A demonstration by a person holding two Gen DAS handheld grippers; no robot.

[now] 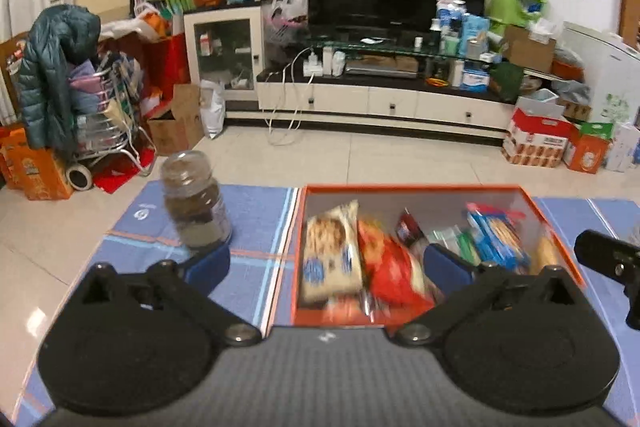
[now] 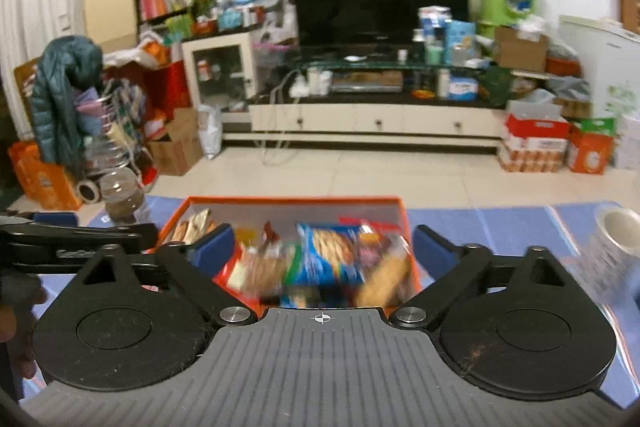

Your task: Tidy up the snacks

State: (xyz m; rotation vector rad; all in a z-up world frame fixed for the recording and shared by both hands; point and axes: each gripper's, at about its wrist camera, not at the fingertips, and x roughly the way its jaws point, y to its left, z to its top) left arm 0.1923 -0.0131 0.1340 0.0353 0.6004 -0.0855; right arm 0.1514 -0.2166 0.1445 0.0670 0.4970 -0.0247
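An orange box (image 1: 436, 190) (image 2: 292, 201) full of snack packets stands on a blue checked cloth. Inside lie a cream biscuit pack (image 1: 330, 253), a red bag (image 1: 390, 269) and a blue cracker pack (image 1: 498, 239) (image 2: 330, 253). My left gripper (image 1: 328, 263) hangs open above the box's near left part, nothing between its blue pads. My right gripper (image 2: 322, 251) hangs open over the box's near right part, also empty. A clear jar (image 1: 194, 201) (image 2: 120, 197) with brown contents stands on the cloth left of the box. Part of the other gripper shows at each view's edge.
A roll of patterned tape (image 2: 618, 239) sits on the cloth at the right. Beyond the table lies tiled floor, with a TV stand (image 1: 380, 99), a black TV, a clothes rack with a jacket (image 1: 56, 75) and cardboard boxes (image 1: 536, 143) along the walls.
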